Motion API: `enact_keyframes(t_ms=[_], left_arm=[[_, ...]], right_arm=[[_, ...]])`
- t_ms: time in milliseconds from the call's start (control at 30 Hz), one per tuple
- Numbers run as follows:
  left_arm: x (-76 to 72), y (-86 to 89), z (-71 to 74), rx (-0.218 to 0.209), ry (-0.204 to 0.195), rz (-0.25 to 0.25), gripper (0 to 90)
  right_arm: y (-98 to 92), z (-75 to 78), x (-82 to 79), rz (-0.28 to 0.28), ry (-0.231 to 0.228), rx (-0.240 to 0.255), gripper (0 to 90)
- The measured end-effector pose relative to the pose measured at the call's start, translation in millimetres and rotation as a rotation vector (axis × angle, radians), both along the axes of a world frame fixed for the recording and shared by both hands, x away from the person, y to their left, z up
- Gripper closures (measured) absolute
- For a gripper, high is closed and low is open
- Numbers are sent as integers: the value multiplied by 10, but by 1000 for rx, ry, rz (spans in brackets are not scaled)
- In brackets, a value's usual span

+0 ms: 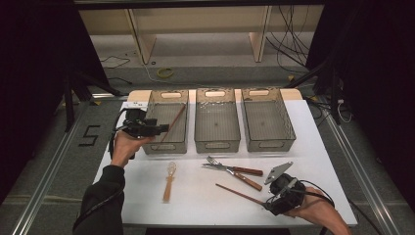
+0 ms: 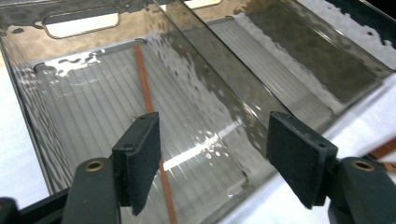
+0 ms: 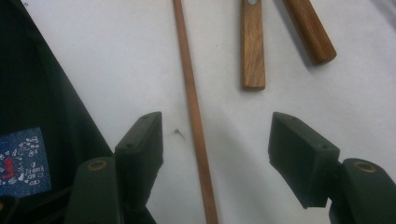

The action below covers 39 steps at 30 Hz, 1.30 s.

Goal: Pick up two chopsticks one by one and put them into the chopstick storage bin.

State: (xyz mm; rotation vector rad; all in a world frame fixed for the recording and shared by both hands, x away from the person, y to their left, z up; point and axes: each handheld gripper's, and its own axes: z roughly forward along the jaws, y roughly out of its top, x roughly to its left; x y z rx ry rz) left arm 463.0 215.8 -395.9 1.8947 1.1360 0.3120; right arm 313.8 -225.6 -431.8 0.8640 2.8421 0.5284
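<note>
A brown chopstick (image 1: pixel 172 122) (image 2: pixel 144 88) lies slanted inside the left clear bin (image 1: pixel 166 145) (image 2: pixel 79 18). My left gripper (image 1: pixel 164 128) (image 2: pixel 212 126) hovers over that bin's near left side, open, with nothing between its jaws. A second chopstick (image 1: pixel 237 192) (image 3: pixel 189 70) lies on the white table (image 1: pixel 195 205) at the front right. My right gripper (image 1: pixel 268 204) (image 3: pixel 215 130) is low over the near end of that chopstick, open, and the stick runs between the jaws without touching either pad.
A middle bin (image 1: pixel 217 122) and a right bin (image 1: pixel 266 120) stand beside the left one. A wooden-handled fork (image 1: pixel 230 169) and knife (image 1: pixel 244 179) lie just beyond the table chopstick, their handles (image 3: pixel 252 51) close to my right jaws. A small whisk (image 1: pixel 170 178) lies at front left.
</note>
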Motion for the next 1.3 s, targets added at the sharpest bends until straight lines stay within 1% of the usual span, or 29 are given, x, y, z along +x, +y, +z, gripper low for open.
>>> enact_keyframes(t_ms=[100,167,233,267,333,400,467,533,567,600,667,733,800,833,900,1033,1133,1200,1233,1300], left_arm=[[-109,9,34,-31,-25,-4,311],[-185,6,42,-31,-41,-20,289],[-236,-17,52,-26,-40,-33,275],[-265,-31,61,-25,-47,-39,261],[-321,-72,74,-21,-58,-70,254],[-367,-114,74,-10,-68,-87,242],[-415,-153,62,-9,-77,-115,237],[-458,-184,43,-37,-75,-145,224],[-479,-207,33,-53,-69,-159,219],[-502,-232,25,-57,-69,-172,219],[-556,-281,6,-65,-81,-190,211],[-606,-320,-22,-80,-82,-214,201],[-645,-354,-44,-85,-79,-235,191],[-663,-369,-55,-91,-78,-240,189],[-693,-396,-80,-95,-76,-252,189],[-761,-459,-113,-89,-84,-267,186],[-805,-501,-139,-90,-91,-275,190],[-831,-534,-168,-74,-89,-288,189],[-844,-551,-182,-70,-91,-289,187],[-870,-570,-199,-62,-99,-296,185]], right_arm=[[9,3,-7,3,9,-5,368],[10,5,-9,4,11,-6,375],[8,6,-8,7,13,-6,383],[9,3,-7,7,15,-7,387],[7,-2,-4,7,20,-8,409],[3,4,-16,17,24,-14,430],[1,8,-19,21,26,-16,435],[5,10,-20,22,30,-20,444],[17,-5,-21,24,41,-32,458],[17,-5,-21,24,41,-32,458],[31,-28,-23,26,50,-56,470],[43,-54,-26,30,55,-70,490],[43,-70,-24,38,56,-82,517],[38,-78,-21,41,50,-85,535],[39,-88,-22,39,60,-95,557],[39,-107,-22,52,69,-106,600],[42,-123,-24,49,80,-120,623],[42,-139,-20,50,83,-124,642],[38,-145,-16,59,83,-128,650],[35,-149,-18,57,89,-133,664]])
